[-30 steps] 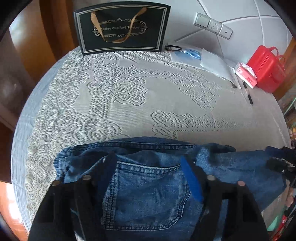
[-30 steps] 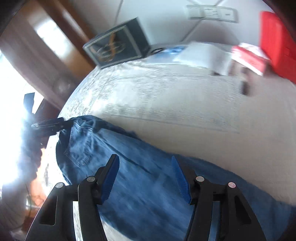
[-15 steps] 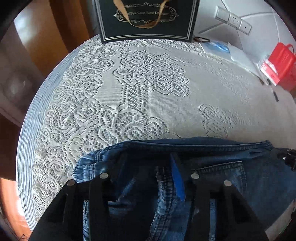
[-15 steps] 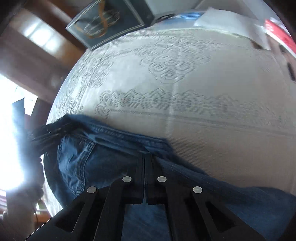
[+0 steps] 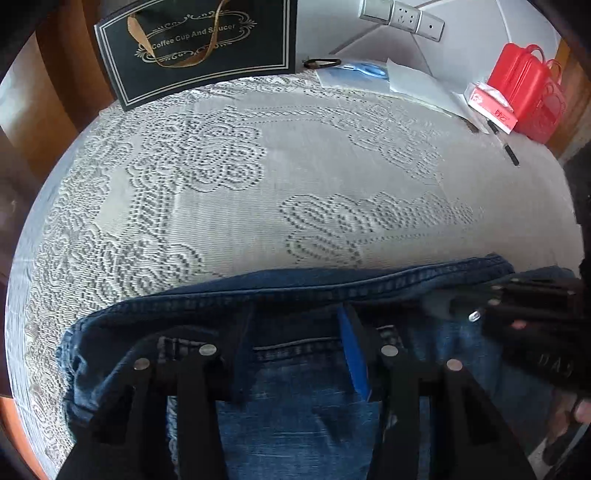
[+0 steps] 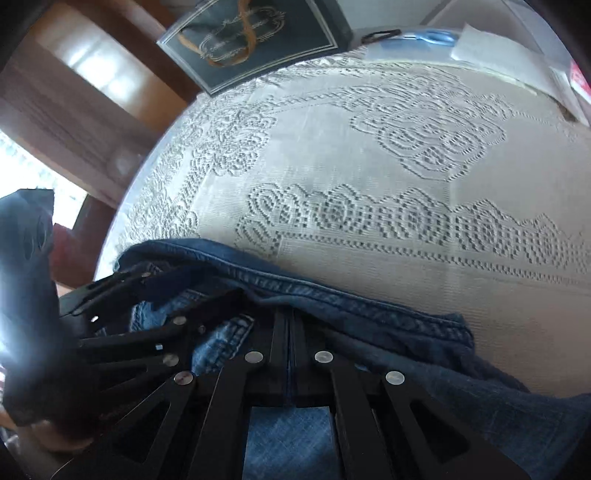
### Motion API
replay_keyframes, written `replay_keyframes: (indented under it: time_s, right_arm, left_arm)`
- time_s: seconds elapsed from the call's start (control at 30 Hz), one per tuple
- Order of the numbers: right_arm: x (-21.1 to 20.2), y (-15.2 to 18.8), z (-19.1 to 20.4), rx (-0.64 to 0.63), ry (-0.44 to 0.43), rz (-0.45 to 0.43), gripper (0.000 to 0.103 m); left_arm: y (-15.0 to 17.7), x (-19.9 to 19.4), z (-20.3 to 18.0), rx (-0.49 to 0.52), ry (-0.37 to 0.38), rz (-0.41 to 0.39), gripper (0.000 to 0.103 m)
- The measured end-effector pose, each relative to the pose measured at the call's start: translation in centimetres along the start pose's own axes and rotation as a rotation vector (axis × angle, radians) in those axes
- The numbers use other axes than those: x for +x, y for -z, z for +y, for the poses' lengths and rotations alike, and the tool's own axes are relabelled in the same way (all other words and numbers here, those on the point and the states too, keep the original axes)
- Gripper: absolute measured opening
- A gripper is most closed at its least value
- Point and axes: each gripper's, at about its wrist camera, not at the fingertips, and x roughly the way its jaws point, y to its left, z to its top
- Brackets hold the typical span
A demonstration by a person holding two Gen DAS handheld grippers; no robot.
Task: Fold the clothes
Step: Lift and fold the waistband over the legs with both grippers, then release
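Blue jeans [image 5: 295, 424] lie at the near edge of a lace-covered table [image 5: 258, 184], waistband toward the far side. My left gripper [image 5: 295, 314] points steeply down on the waistband. Its jaws stand partly closed, with a stretch of waistband and pocket seam pressed between the pads. In the right wrist view the jeans [image 6: 369, 306] run across the bottom. My right gripper [image 6: 290, 314] is shut, its tips buried in the waistband fold. It shows at the right of the left wrist view as the right gripper [image 5: 443, 308]. The left gripper [image 6: 199, 286] lies close on its left.
A black gift bag [image 5: 199, 48] stands at the table's far edge. Papers [image 5: 417, 81], a red-and-white box [image 5: 491, 105], a pen [image 5: 502, 142] and a red bag [image 5: 524, 92] sit at the far right. Wall sockets [image 5: 402, 16] are behind. Wooden furniture flanks the left side.
My right gripper went from open to shut and came down onto the waistband, close to the left gripper. The left jaws narrowed around the waistband and sank lower.
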Motion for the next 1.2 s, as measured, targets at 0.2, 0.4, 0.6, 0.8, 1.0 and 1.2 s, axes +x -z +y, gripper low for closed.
replay_keyframes:
  time_s: [0.2,0.4,0.6,0.8,1.0,1.2]
  right_arm:
    - [-2.4,0.6,-2.8,0.04,0.049,-0.036,0.0]
    - [-2.7,0.6,0.2,-0.011,-0.037,-0.099,0.002]
    - [-2.4,1.1,-3.7,0.062,-0.03,-0.05,0.0]
    - [-8.0,3.0,-9.9,0.191,0.069,-0.128,0.003]
    - [-12.5,5.6,-11.5,0.204,0.033,-0.217,0.004]
    - [-11.3,7.5,-17.2,0.333,0.056,-0.174,0.0]
  left_arm:
    - [1.2,-1.4,5.4,-0.109,-0.07,0.007,0.041]
    - [1.4,-1.8,3.4,-0.062,-0.039,-0.033,0.041]
    - [2.0,-1.4,7.2,-0.115,-0.071,-0.012,0.039]
    - [2.2,-3.5,6.4,-0.13,-0.069,-0.019,0.04]
    - [4.4,-6.6,6.7,-0.134,-0.177,-0.1,0.094]
    - [7.3,-4.4,11.9,-0.296,-0.226,0.028,0.094]
